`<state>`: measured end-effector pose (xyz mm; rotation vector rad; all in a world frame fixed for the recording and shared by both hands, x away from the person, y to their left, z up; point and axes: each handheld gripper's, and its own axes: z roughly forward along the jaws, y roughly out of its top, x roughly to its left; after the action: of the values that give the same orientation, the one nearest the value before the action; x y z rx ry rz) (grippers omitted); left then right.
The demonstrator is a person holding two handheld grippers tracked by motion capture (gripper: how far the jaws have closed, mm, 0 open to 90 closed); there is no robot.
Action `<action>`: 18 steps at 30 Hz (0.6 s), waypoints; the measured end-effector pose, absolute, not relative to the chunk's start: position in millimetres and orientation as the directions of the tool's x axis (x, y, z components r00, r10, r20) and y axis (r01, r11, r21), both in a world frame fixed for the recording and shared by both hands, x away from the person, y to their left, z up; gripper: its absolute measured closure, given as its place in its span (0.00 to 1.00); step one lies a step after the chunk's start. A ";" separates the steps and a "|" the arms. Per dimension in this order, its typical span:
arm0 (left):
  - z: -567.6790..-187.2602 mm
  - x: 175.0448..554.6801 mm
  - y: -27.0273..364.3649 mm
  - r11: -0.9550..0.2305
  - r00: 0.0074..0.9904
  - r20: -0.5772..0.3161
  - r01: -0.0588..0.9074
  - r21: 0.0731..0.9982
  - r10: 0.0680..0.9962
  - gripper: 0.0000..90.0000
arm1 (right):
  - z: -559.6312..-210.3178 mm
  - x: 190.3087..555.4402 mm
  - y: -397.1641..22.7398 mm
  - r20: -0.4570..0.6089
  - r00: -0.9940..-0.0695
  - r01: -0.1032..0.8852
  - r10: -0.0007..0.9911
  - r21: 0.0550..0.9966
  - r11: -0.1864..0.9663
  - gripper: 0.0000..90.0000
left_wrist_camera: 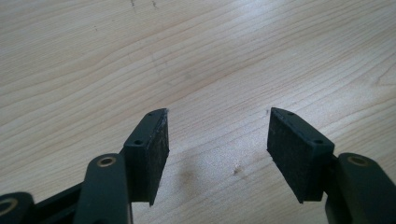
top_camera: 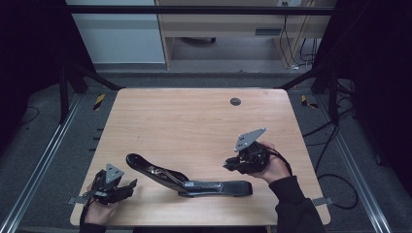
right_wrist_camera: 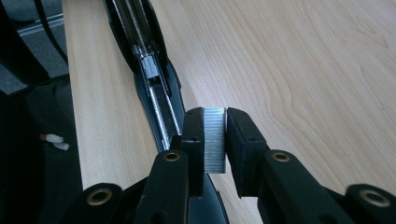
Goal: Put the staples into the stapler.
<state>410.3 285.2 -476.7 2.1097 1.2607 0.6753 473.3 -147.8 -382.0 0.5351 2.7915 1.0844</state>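
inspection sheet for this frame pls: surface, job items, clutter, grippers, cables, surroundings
Surface: light wood table, bare grain, with a round dark grommet near the far edge.
Job's things: black stapler lying opened out near the front edge, its staple channel exposed; strip of staples held above it.
Clutter: nothing seen.
Grippers: left hand-held gripper open, nothing between its pads, over bare wood at front left; right hand-held gripper shut on the strip of staples, over the stapler's right end.
Cables: black cables on the floor to the right; one trails from each gripper.
Surroundings: dark frame posts, grey floor, wooden furniture beyond the table.
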 end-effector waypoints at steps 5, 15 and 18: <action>-476.8 410.3 285.3 -0.382 0.424 0.125 0.601 0.702 0.897 0.42 | -382.3 475.4 -138.6 0.036 -0.942 0.273 0.332 0.656 0.704 0.86; -477.0 410.5 285.4 -0.383 0.424 0.125 0.602 0.700 0.897 0.42 | -385.5 480.3 -126.1 0.056 -0.959 0.249 0.278 0.633 0.733 0.86; -477.1 410.5 285.2 -0.383 0.425 0.125 0.602 0.700 0.896 0.42 | -385.8 479.9 -121.0 0.057 -0.964 0.237 0.260 0.628 0.741 0.86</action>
<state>410.5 285.2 -477.1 2.1127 1.2610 0.6737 479.9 -121.0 -385.8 0.4146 2.8992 1.0381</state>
